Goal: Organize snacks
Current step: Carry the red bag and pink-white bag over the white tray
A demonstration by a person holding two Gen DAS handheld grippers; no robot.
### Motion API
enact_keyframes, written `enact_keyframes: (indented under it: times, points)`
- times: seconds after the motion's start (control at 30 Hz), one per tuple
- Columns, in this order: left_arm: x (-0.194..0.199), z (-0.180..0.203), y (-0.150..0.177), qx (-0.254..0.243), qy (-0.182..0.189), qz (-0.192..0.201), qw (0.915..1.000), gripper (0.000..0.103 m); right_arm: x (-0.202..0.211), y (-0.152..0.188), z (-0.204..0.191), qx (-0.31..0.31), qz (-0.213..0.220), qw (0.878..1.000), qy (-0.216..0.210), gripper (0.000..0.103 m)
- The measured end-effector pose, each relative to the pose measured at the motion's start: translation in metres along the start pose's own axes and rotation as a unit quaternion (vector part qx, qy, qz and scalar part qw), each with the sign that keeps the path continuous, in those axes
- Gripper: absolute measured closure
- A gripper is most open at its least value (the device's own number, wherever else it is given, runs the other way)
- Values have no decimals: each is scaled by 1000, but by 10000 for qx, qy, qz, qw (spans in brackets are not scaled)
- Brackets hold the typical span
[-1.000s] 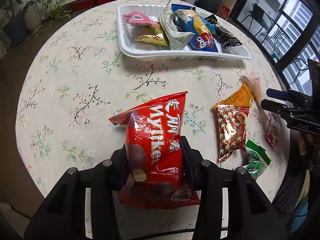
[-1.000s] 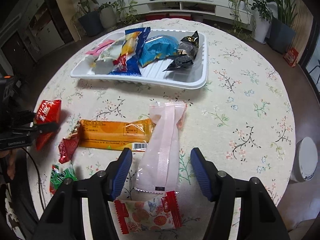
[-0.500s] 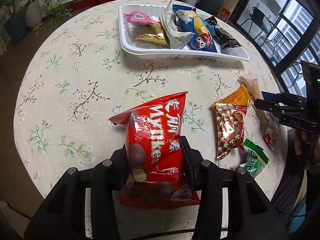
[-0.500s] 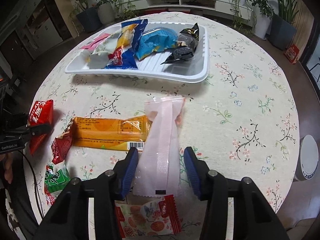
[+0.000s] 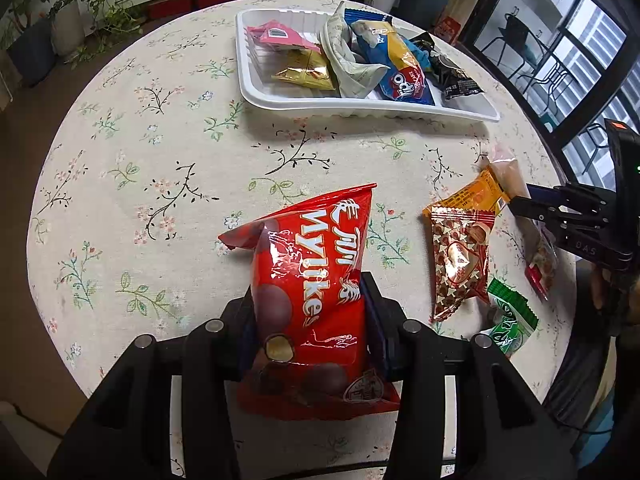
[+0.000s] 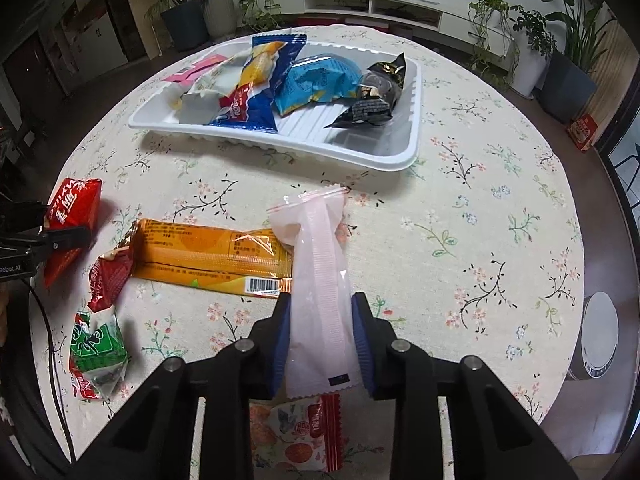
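The right gripper (image 6: 320, 336) was spread a second ago; its fingers are now closing onto the pale pink packet (image 6: 320, 280) at lower centre, ready for the white tray (image 6: 412, 128). The left gripper (image 5: 310, 332) still pinches the red Mylikes bag (image 5: 316, 280).

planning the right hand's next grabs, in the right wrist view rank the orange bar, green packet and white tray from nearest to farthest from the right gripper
1. orange bar, just left of the right gripper, whose jaws are closing on the pale pink packet
2. green packet, far left at the table's edge
3. white tray, across the table, straight ahead
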State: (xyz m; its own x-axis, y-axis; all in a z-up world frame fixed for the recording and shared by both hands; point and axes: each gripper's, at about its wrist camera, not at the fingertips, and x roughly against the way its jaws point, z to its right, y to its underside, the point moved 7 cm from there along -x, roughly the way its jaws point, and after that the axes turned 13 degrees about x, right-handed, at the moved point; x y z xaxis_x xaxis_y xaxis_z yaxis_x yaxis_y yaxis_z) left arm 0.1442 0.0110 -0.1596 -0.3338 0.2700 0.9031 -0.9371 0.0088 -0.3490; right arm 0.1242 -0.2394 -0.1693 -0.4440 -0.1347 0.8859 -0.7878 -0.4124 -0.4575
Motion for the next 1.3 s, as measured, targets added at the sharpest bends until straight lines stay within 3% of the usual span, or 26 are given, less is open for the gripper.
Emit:
enact_keyframes:
  times: [0.43, 0.83, 1.07, 1.3]
  points:
    - [2, -1, 1, 86, 77, 30, 9999, 62, 16, 5, 6, -359, 274, 9988, -195, 75]
    - [27, 2, -16, 346, 607, 177, 9974, 63, 58, -11, 23, -762, 821, 9919, -602, 75]
    - [58, 7, -63, 483, 1007, 502, 9925, 63, 78, -39, 45, -1049, 1169, 9834, -910, 75]
    - [76, 19, -128, 526, 1489, 714, 9849, 63, 101, -96, 63, -1211, 1643, 9698, -1335, 75]
